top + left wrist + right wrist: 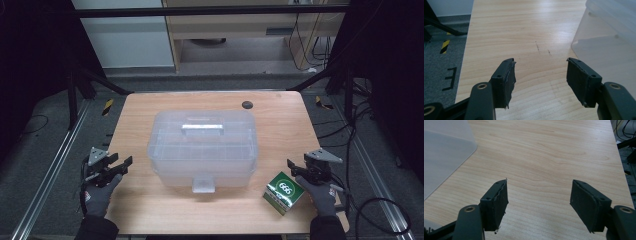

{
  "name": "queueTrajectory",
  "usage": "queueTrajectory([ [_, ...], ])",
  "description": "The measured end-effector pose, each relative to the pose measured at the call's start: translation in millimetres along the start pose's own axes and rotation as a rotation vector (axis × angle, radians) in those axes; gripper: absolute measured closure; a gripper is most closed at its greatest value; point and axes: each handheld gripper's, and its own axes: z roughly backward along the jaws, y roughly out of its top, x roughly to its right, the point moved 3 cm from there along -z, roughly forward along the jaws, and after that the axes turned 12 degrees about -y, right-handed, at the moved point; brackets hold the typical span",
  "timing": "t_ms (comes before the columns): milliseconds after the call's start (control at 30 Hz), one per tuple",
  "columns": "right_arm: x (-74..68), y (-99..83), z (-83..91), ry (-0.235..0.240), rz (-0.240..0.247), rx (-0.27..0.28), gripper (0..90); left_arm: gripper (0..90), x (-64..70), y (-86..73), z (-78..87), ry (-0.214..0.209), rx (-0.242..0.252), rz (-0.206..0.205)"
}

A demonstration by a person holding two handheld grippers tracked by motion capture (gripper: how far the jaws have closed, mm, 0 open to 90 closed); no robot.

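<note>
Table: a light wooden table (pixel 150 210) with a small black round spot (pixel 247 104) near its far edge.
Big box: a clear plastic storage box (pixel 202 150) sits in the middle of the table. Its lid is on. A flat handle (pixel 202 129) lies on top, and a latch (pixel 203 184) hangs down on the side facing the near edge.
Small box: a green and white carton (pixel 284 192) sits near the near right corner of the table, close to the big box but not touching it. It is turned at a slant.
Left gripper: the left gripper (pixel 122 165) is at the left edge of the table, beside the big box. A gloved hand (pixel 99 192) holds it. Its jaws are spread wide with nothing between them.
Right gripper: the right gripper (pixel 294 167) is near the right edge, just beside the carton. A gloved hand (pixel 322 195) holds it. Its jaws are spread wide too, with just bare wood between them.
Left gripper view: the corner of the big box is off to the right.
</note>
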Motion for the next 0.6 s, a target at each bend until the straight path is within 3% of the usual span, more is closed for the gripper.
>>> queueTrajectory([
  [200, 2.2, -0.9, 3.7, -0.021, -0.006, 0.011, 33.0, 40.2, 5.9, 13.5, 6.8, -0.01, 0.025, -0.045],
  [333, 1.6, 1.1, 4.4, -0.041, 0.008, 0.016, 34.4, 41.4, 7.5, 31.3, 17.7, -0.004, 0.059, -0.084],
  [600, 4.5, 3.3, 5.2, -0.052, 0.009, 0.024, 34.8, 43.1, 9.8, 59.3, 28.6, -0.008, 0.113, -0.114],
])
